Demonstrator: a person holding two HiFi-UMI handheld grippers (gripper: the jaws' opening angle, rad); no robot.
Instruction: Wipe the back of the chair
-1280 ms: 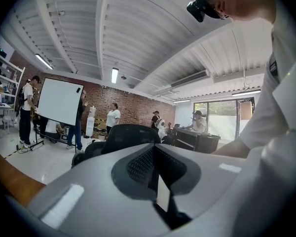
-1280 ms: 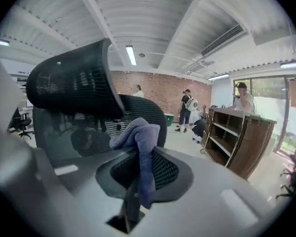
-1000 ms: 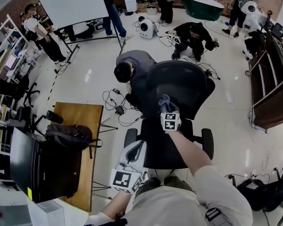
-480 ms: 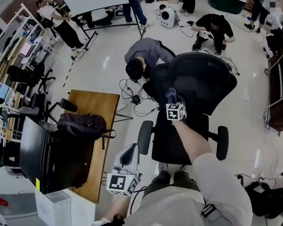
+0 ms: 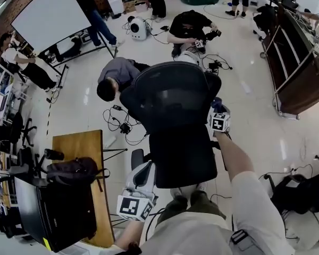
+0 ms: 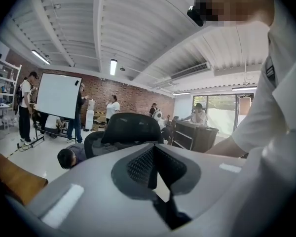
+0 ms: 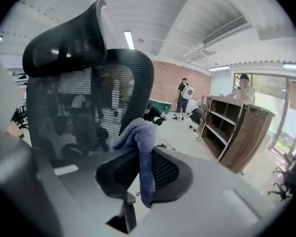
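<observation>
The black mesh office chair (image 5: pixel 170 97) stands in front of me, its seat (image 5: pixel 183 155) nearest. My right gripper (image 5: pixel 218 110) is at the right edge of the chair back, shut on a blue-grey cloth (image 5: pixel 217 105). In the right gripper view the cloth (image 7: pixel 140 142) hangs from the shut right gripper (image 7: pixel 138 159) beside the mesh back (image 7: pixel 89 107), below the headrest (image 7: pixel 64 38). My left gripper (image 5: pixel 143 171) hangs low at the seat's left, away from the back. The left gripper view has the left gripper (image 6: pixel 154 162) shut on nothing, the chair (image 6: pixel 128 130) beyond.
A person (image 5: pixel 114 81) crouches on the floor just behind the chair, beside cables (image 5: pixel 122 124). A wooden table (image 5: pixel 77 147) with a black backpack (image 5: pixel 74 170) stands at left. A wooden shelf unit (image 5: pixel 297 73) is at right, a black bag (image 5: pixel 297 190) at lower right.
My right gripper with the cloth has gone from the middle of the chair back to its right edge. The left gripper has stayed low by the seat.
</observation>
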